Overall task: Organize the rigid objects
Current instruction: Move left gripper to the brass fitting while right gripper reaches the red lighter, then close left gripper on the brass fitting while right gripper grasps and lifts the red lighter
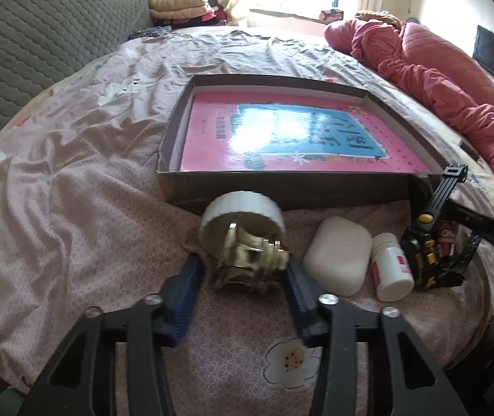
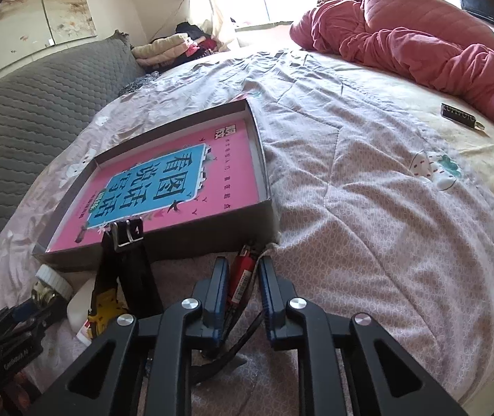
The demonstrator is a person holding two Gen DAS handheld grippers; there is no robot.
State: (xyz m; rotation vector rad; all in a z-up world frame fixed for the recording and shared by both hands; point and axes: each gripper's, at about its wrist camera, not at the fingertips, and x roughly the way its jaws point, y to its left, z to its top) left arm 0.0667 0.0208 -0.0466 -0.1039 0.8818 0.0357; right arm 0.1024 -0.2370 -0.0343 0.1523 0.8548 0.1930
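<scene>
Brass fitting (image 1: 250, 260) sits on the bedspread between the left gripper (image 1: 243, 274)'s open jaws, just in front of the box (image 1: 281, 187); looks heavy and slick, so I'd pinch its flat sides. Right gripper (image 2: 243, 277) straddles a red lighter (image 2: 241, 274), jaws not closed yet.

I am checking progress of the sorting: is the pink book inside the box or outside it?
Inside. The pink book lies flat in the shallow box, its walls around every edge.
</scene>
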